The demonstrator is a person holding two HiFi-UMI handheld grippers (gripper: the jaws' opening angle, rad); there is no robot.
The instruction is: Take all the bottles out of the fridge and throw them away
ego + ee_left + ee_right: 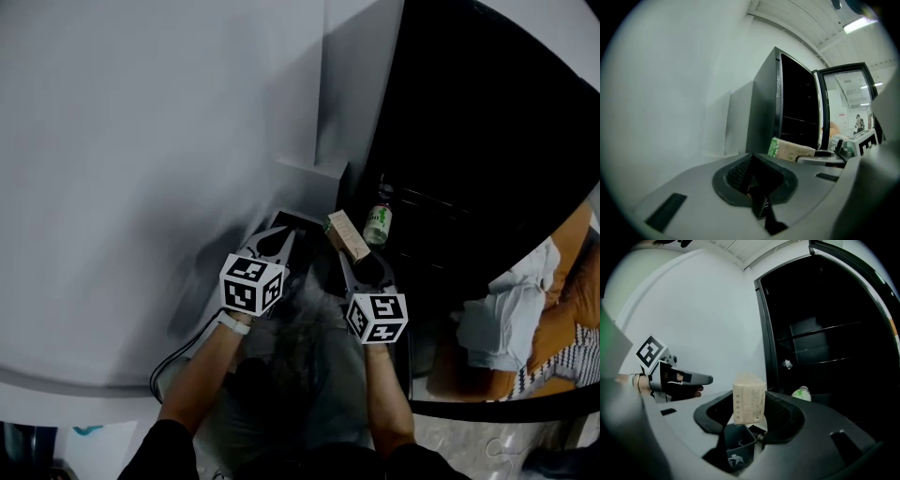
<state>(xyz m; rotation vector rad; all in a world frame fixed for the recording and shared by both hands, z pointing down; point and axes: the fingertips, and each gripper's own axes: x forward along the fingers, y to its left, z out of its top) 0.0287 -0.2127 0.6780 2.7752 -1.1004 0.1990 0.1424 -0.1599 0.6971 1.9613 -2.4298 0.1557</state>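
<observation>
Right gripper view: the right gripper (751,405) is clamped on a beige printed carton (749,397), which stands upright between the pads, clear of any surface. Directly below it a dark grey bin (736,448) with a white figure symbol on its front is visible. Beyond the carton the black fridge (825,333) stands with its door open and its interior dark. One bottle (801,393) with a green label and pale cap sits low inside the fridge, to the right of the carton and apart from both grippers. A small pale item rests on a higher shelf; it is too small to identify.

Left gripper view: the left gripper (751,161) has its jaws closed together with nothing between them. It faces a plain white wall (670,93), with the fridge (801,103) to the right. The carton (790,150) shows lying lengthwise in front of the fridge.

Head view: the left gripper (281,234) and right gripper (349,247) are side by side and near each other in front of the fridge (487,141). The carton (345,234) is tilted in the right jaws, and the bottle (378,223) stands upright just beyond it, inside the fridge opening.
</observation>
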